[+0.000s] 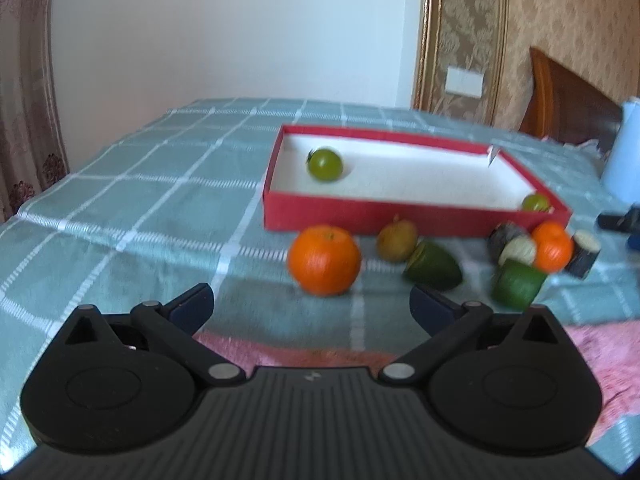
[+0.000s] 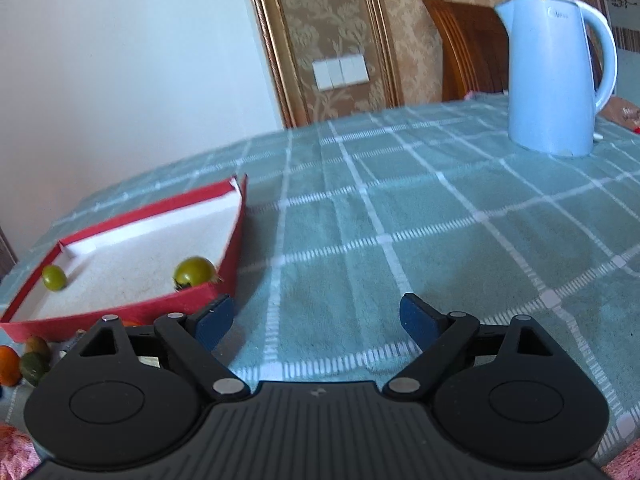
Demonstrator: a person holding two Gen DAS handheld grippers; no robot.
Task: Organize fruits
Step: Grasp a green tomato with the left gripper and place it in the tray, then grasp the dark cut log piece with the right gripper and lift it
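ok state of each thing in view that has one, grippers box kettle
left gripper: open, empty
right gripper: open, empty
red box: lidless, two green fruits inside
large orange: outside the box, on the cloth
blue kettle: upright, lid closed

I'm working in a lived-in home room, not a lab or shop. At the upper right of the left wrist view I see damask wallpaper (image 1: 560, 20) in a gilded frame moulding (image 1: 430, 32), with a white wall switch plate (image 1: 465, 81) on it. A carved wooden chair back (image 1: 568, 100) stands at the right edge behind the worktop. The worktop wears a teal checked tablecloth (image 1: 120, 200). A patterned curtain (image 1: 24, 80) hangs down the left edge. In the right wrist view a pale blue electric kettle (image 2: 556, 72) stands on the cloth at upper right, a plain household appliance.
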